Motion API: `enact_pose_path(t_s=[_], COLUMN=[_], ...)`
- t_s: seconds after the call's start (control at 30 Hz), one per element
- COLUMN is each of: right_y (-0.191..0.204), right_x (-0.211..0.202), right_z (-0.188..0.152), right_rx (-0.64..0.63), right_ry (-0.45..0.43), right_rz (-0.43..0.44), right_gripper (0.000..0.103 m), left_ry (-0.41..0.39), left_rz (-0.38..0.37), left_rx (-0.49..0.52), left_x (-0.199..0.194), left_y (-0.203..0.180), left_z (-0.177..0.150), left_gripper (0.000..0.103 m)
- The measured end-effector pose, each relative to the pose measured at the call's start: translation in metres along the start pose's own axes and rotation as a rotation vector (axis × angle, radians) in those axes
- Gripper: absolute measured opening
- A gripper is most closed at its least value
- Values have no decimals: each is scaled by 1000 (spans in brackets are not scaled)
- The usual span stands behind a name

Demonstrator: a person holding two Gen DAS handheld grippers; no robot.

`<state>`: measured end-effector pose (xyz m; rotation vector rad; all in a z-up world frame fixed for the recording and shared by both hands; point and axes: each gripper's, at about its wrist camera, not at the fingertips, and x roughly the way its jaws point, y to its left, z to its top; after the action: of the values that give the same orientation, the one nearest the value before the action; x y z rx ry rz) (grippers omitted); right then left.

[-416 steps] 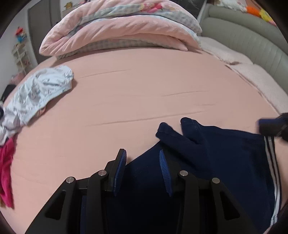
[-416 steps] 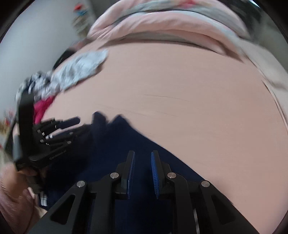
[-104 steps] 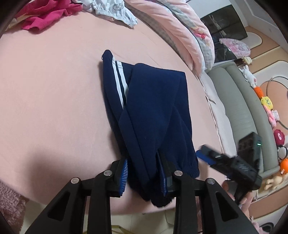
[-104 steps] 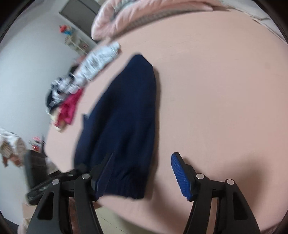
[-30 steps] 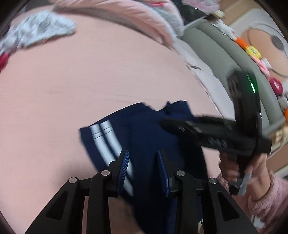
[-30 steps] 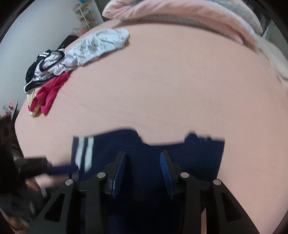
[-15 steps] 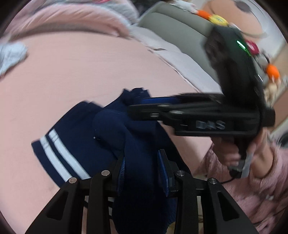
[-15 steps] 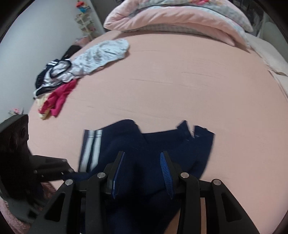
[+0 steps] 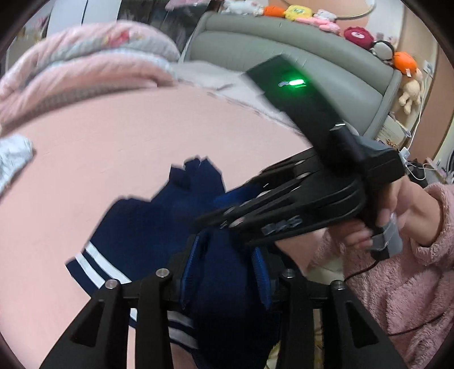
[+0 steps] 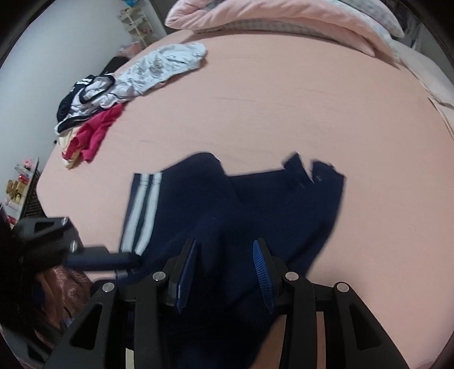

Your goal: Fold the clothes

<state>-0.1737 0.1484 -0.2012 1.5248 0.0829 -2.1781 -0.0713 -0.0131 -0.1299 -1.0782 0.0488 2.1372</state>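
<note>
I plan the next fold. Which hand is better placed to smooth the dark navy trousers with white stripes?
Probably the right tongs: they sit over the middle of the dark navy trousers with white stripes. The left tongs sit at the near edge, fabric between the pads.

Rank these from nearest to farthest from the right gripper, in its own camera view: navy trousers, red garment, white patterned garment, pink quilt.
1. navy trousers, between the right gripper's fingers
2. red garment, left
3. white patterned garment, upper left
4. pink quilt, the bed's far end
</note>
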Motion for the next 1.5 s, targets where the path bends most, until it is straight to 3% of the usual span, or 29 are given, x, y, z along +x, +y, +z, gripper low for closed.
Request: enact_pose_path(t_s=[0.13, 0.23, 0.4, 0.77, 0.8, 0.83, 0.87, 1.0, 1.1, 1.33, 1.43, 1.5], right_y=[-13, -28, -46, -42, -41, -40, -39, -35, -34, -51, -61, -62], right_x=[-3, -10, -20, -9, -9, -10, -11, -17, -17, -3, 3, 2], right_z=[-11, -19, -32, -38, -37, -36, -36, -33, -30, -33, -37, -36], right_rx=[14, 74, 163, 145, 150, 151, 148, 138, 121, 216, 285, 288], right_ry=[-2, -17, -60, -43, -51, -62, -72, -107, -112, -100, -93, -104], right_rz=[-43, -18, 37, 2, 16, 26, 32, 35, 21, -33, -34, -27], right_gripper=[40, 40, 40, 40, 40, 40, 40, 40, 40, 40, 40, 40], left_ry=[19, 7, 26, 54, 54, 47, 39, 1, -33, -58, -77, -90], left_rz=[-25, -83, -166, -251, -251, -230, -208, -119, -10, 282, 269, 196], left_rx=[-58, -178, -269, -497, -510, -492, -474, -412, -392, -538, -669, -665], left_x=[5, 2, 25, 52, 53, 51, 48, 33, 12, -9, -9, -7], left_y=[13, 35, 40, 56, 57, 54, 51, 43, 50, 86, 97, 93], left_z=[0, -2, -4, -12, -12, -9, -6, 4, 5, -18, -28, -26], left_gripper=[41, 41, 41, 41, 35, 18, 13, 10, 10, 10, 10, 11])
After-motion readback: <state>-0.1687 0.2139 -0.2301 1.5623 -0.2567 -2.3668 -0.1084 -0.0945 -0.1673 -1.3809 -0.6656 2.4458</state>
